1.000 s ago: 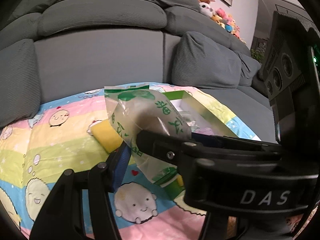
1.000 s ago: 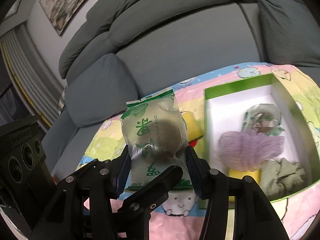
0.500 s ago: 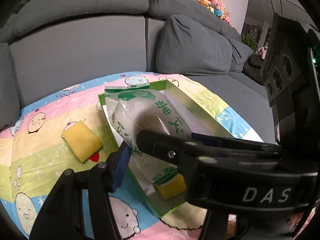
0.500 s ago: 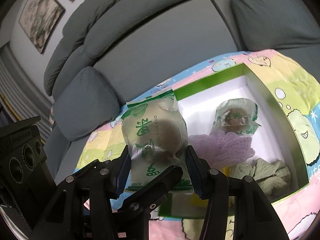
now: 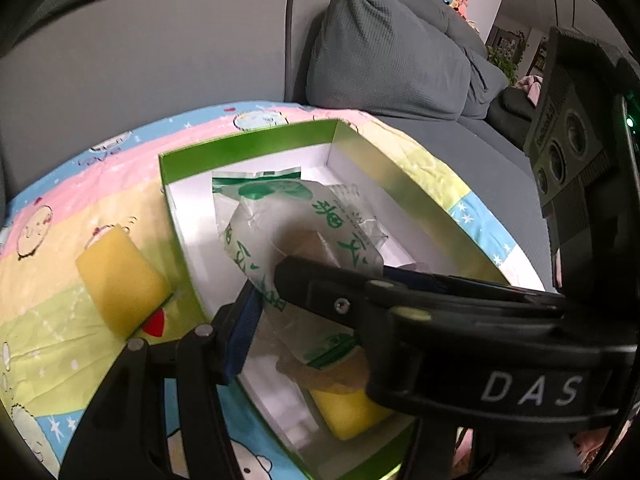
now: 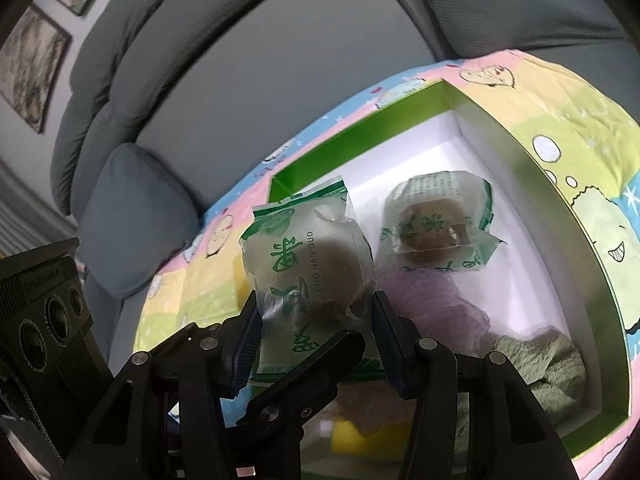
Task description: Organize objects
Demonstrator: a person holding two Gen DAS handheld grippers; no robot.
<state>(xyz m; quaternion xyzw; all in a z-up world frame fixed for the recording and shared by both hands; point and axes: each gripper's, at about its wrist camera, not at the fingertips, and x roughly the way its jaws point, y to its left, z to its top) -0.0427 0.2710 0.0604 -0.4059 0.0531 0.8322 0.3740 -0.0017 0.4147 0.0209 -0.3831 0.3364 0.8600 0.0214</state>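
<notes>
Right tool (image 6: 316, 320) pinches 1 wrapped snack packet (image 6: 308, 256) over the green box (image 6: 360, 128); left tool (image 5: 308, 280) also pinches it. Box contents: 1 second packet (image 6: 436, 224), 1 yellow sponge (image 6: 360, 436). Outside: 1 sponge (image 5: 120, 280).

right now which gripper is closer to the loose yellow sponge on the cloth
Left, probably. The yellow sponge lies just beside the left gripper; the right gripper grips the packet over the box, farther off.

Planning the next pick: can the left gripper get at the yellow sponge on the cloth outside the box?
Probably not yet: the left gripper is shut on the snack packet. The yellow sponge itself lies uncovered beside the green box.
</notes>
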